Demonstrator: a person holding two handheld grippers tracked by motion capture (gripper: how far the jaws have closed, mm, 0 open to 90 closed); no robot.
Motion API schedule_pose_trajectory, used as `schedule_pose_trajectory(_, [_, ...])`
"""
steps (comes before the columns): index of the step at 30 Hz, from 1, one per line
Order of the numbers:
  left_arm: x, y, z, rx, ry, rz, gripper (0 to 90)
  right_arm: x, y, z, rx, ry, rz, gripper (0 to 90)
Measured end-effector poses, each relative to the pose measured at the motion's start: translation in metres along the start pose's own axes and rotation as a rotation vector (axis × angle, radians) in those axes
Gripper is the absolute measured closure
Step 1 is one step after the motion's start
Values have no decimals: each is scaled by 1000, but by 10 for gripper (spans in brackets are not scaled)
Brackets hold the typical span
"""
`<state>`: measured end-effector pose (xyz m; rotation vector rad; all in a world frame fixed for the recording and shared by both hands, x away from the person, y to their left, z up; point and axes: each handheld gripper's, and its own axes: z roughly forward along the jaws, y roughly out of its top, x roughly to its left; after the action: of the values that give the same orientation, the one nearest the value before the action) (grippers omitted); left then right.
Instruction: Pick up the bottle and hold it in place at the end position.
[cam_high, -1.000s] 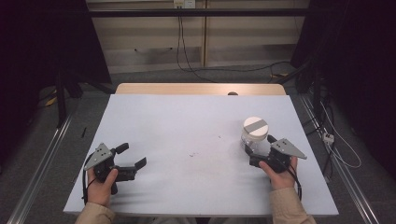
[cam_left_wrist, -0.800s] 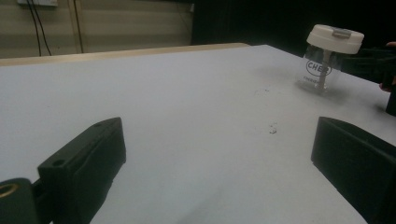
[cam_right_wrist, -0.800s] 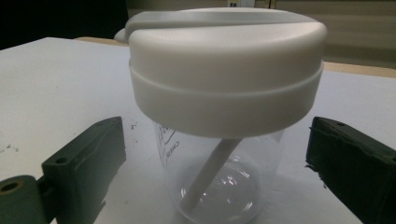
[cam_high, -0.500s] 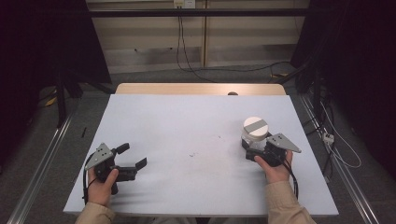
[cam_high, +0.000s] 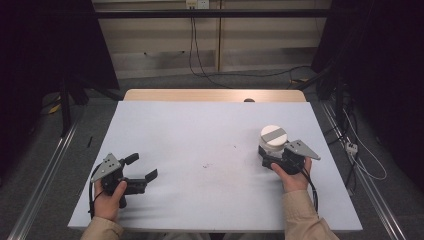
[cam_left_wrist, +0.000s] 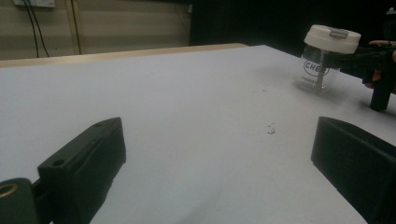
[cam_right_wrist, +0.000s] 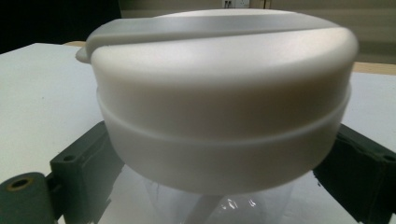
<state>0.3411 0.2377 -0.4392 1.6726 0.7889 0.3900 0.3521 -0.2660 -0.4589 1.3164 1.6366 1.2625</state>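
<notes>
A clear jar (cam_high: 274, 136) with a wide white lid stands upright on the right side of the white table (cam_high: 200, 125). My right gripper (cam_high: 270, 152) reaches around its clear body just under the lid, one jaw on each side. In the right gripper view the jar (cam_right_wrist: 224, 93) looms close between my gripper's (cam_right_wrist: 219, 186) jaws, which have just been closing on it; a thin gap seems to remain, so I read them as open. My left gripper (cam_high: 144, 166) rests at the front left, open and empty. From the left gripper view (cam_left_wrist: 215, 154) the jar (cam_left_wrist: 327, 56) shows far right.
A wooden strip (cam_high: 215, 95) runs along the table's far edge. Cables (cam_high: 350, 150) lie on the floor to the right, and a metal rail (cam_high: 45, 165) runs along the left. A few small dark specks (cam_high: 206, 165) mark the table's middle.
The right gripper has edged a little forward toward the jar and its jaws have drawn in around it. The jar and the left gripper have stayed put.
</notes>
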Motion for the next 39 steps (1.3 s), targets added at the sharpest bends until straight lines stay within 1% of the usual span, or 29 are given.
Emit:
schedule_pose_trajectory(5, [0,0,0,0,1,-1,27,0,0,4,0,1,6,86])
schedule_pose_trajectory(15, [0,0,0,2,0,3,27,1,2,10,19,3,8,132])
schedule_pose_trajectory(19, [0,0,0,3,0,5,27,0,2,10,22,7,21,149])
schedule_pose_trajectory(23, [0,0,0,4,1,7,27,0,2,10,18,1,19,175])
schedule_pose_trajectory(34, [0,0,0,3,3,8,27,-2,3,9,10,-4,21,184])
schedule_pose_trajectory(38, [0,0,0,1,4,7,27,-2,3,8,5,2,27,185])
schedule_pose_trajectory(39, [0,0,0,2,4,8,27,-1,4,8,-4,8,26,186])
